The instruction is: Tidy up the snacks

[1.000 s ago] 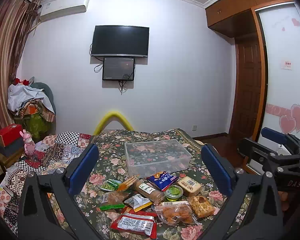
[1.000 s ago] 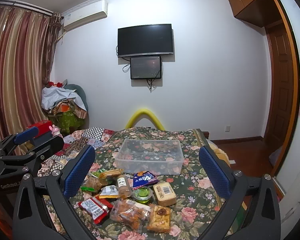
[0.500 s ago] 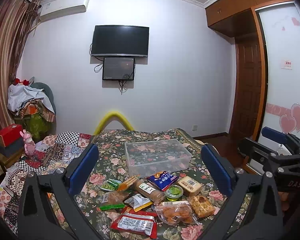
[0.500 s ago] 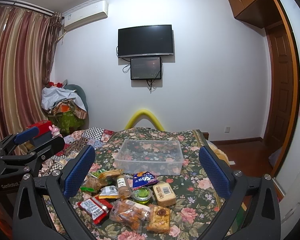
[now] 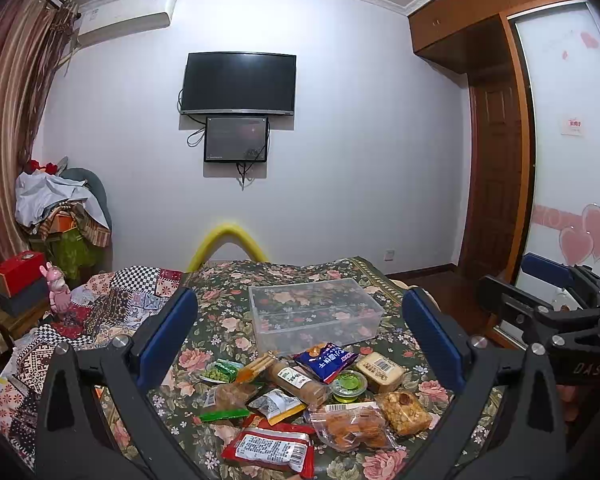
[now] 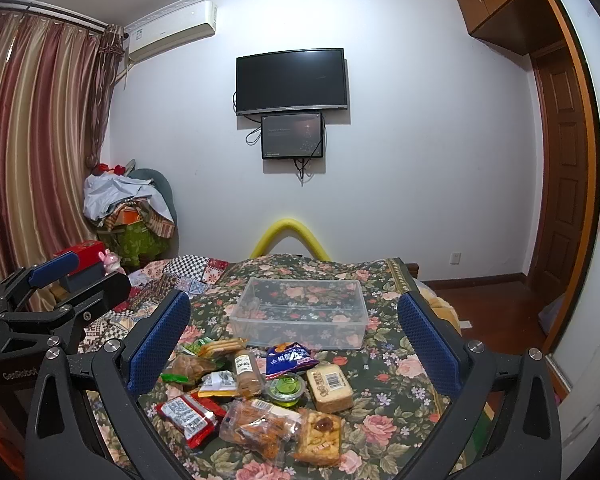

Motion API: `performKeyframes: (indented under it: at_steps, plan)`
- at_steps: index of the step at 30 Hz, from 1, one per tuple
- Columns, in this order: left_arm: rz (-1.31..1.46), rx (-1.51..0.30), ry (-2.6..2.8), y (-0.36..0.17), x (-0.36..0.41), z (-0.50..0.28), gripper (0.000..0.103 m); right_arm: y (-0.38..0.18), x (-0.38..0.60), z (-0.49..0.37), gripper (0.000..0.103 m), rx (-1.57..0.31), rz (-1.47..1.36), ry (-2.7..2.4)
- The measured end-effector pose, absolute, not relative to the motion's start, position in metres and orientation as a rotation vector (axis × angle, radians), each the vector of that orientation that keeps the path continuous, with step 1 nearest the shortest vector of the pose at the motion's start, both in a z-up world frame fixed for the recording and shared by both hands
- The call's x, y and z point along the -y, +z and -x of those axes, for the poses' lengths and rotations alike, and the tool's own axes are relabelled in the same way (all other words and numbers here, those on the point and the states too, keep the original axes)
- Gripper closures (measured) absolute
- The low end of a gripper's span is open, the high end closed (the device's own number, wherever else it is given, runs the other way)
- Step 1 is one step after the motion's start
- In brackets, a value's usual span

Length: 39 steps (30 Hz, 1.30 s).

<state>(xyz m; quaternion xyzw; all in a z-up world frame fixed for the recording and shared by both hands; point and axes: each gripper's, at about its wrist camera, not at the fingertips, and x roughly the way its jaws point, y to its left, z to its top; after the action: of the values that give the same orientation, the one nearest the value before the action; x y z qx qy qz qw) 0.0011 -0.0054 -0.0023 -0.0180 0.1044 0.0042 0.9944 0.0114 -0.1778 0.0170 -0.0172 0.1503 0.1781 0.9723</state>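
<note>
Snack packets (image 5: 300,404) lie heaped at lower centre, just before the empty clear plastic box (image 5: 314,314). Both tongs, left (image 5: 300,336) and right (image 6: 294,338), hang released; crowded, slippery wrappers could slide or drag neighbours.

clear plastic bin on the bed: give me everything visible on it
The clear plastic bin is a rectangular, lidless, see-through tub with a thicker rim. It sits upright on the floral bedspread, whose roses show through its walls. It looks empty. The snack pile lies just in front of it; the blue packet is nearest, contact unclear. Neither gripper touches it.
</note>
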Motion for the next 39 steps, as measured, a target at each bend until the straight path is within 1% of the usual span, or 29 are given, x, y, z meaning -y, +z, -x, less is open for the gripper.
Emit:
performKeyframes:
  at_steps: [10, 13, 15, 16, 18, 20, 22, 23, 25, 32, 36, 39]
  plan:
    - [0.030, -0.263, -0.011, -0.020, 0.002, -0.015, 0.000, 0.000, 0.184, -0.026, 0.000, -0.355, 0.050, 0.364]
    - [0.023, -0.317, -0.016, -0.031, -0.005, -0.025, 0.001, -0.013, 0.190, -0.034, 0.000, -0.402, 0.054, 0.366]
    - [0.016, -0.357, -0.025, -0.039, -0.010, -0.032, 0.011, -0.023, 0.194, -0.040, 0.000, -0.448, 0.050, 0.372]
    - [0.009, -0.379, -0.023, -0.043, -0.011, -0.035, 0.017, -0.029, 0.197, -0.044, 0.000, -0.474, 0.047, 0.370]
    - [-0.001, -0.435, -0.023, -0.053, -0.017, -0.045, 0.019, -0.040, 0.203, -0.051, 0.001, -0.522, 0.040, 0.365]
    - [0.008, -0.485, -0.024, -0.065, -0.024, -0.051, 0.023, -0.053, 0.208, -0.060, 0.007, -0.582, 0.032, 0.358]
    - [0.019, -0.542, -0.024, -0.078, -0.030, -0.058, 0.025, -0.063, 0.212, -0.066, 0.011, -0.627, 0.026, 0.357]
    - [0.023, -0.577, -0.023, -0.087, -0.033, -0.062, 0.029, -0.068, 0.214, -0.068, 0.013, -0.652, 0.024, 0.358]
    - [0.019, -0.616, -0.015, -0.099, -0.035, -0.067, 0.030, -0.079, 0.216, -0.073, 0.015, -0.695, 0.025, 0.359]
    - [0.025, -0.792, -0.042, -0.146, -0.042, -0.088, 0.030, -0.114, 0.216, -0.080, 0.022, -0.821, 0.042, 0.367]
    - [0.082, -0.875, -0.084, -0.169, -0.044, -0.098, 0.029, -0.131, 0.214, -0.087, 0.023, -0.877, 0.042, 0.372]
    - [0.128, -0.930, -0.129, -0.183, -0.042, -0.103, 0.020, -0.139, 0.213, -0.091, 0.023, -0.910, 0.039, 0.377]
